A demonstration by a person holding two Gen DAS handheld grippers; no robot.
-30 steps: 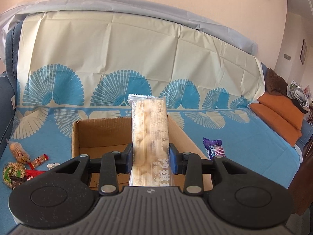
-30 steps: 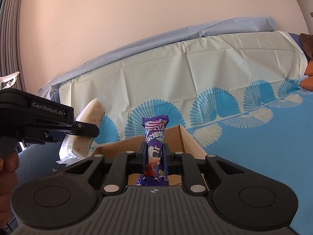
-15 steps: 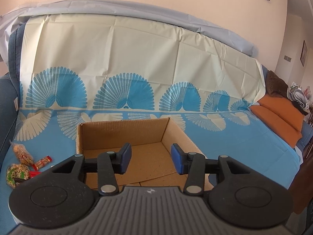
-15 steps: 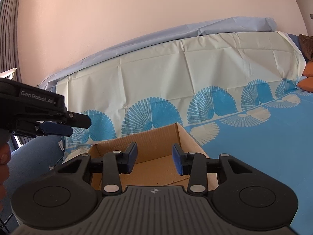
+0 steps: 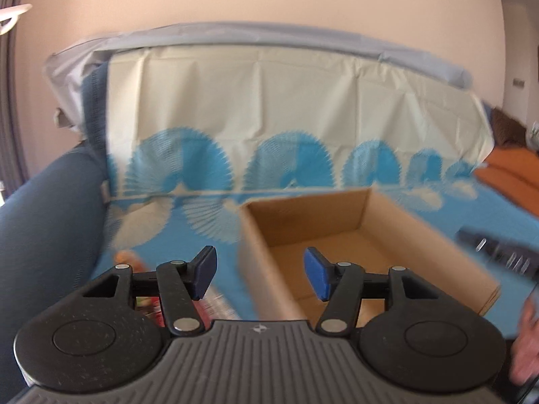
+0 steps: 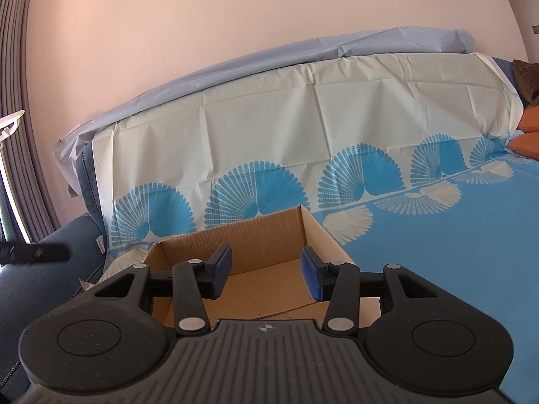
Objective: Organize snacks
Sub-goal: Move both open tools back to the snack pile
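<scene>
An open cardboard box [image 5: 397, 215] sits on the blue fan-patterned cloth; it also shows in the right wrist view [image 6: 269, 229]. My left gripper [image 5: 260, 274] is open and empty, left of the box over its left wall. The view is blurred by motion. Red and orange snack packets [image 5: 215, 303] lie partly hidden under its left finger. My right gripper [image 6: 266, 274] is open and empty above the box's near part. The box floor that shows is bare; its near end is hidden by the grippers.
The cloth [image 6: 454, 252] covers a sofa seat and backrest. A dark blue armrest [image 5: 43, 229] stands at the left. Orange cushions [image 5: 512, 171] lie at the far right. The right gripper's dark body [image 5: 495, 252] and a hand show at the left wrist view's right edge.
Both grippers opened and let go of their snacks, the long pastry bar and the purple packet. The left gripper has since swung to the left of the box.
</scene>
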